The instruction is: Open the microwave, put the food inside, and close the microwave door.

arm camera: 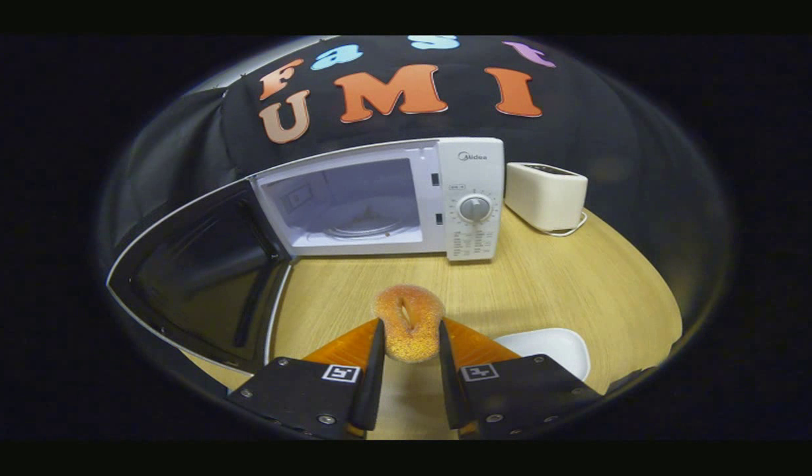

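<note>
Tool (pixel 410 344) clamping doughnut (pixel 408 322), microwave (pixel 379 198) beyond

The doughnut (pixel 408 325) — golden, sugar-crusted, its hole squeezed to a slit — is held upright between the tongs (pixel 409 344), both fingers pressing on its sides, above the desk (pixel 545 284). Beyond it the white microwave (pixel 406 198) stands at the back of the desk with its dark door (pixel 201 284) swung wide open to the left — the pale cavity and glass turntable (pixel 363 228) are exposed.

Black claw (pixel 409 344) mounts w/ screws, square markers
</note>
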